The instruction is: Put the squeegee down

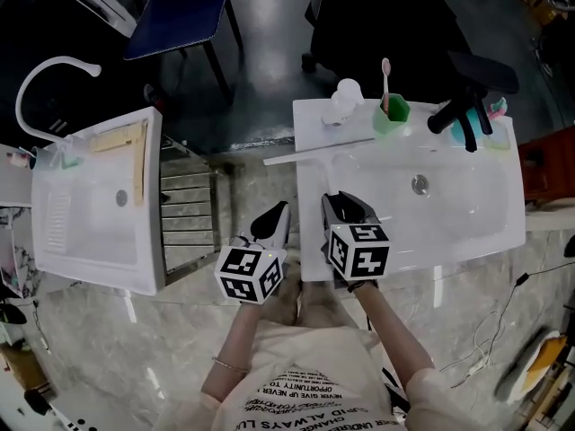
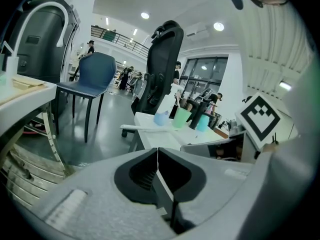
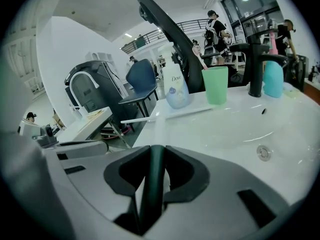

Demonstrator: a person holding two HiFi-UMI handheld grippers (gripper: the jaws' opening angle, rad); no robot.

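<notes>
right gripper (image 3: 154, 150) seemingly clamping squeegee (image 1: 319, 152), left gripper (image 2: 158, 151) closed

Glossy grey floor (image 2: 107, 139) beneath a blue plastic chair (image 2: 95, 76) and a tall black office chair (image 2: 164, 59); round recessed ceiling lights (image 2: 218, 26); large grid-paned windows (image 2: 210, 71) behind.

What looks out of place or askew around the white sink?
The squeegee runs slanted across the back-left corner of the sink top, and its left end sticks out past the edge. The right hand-held gripper grips its handle.
</notes>
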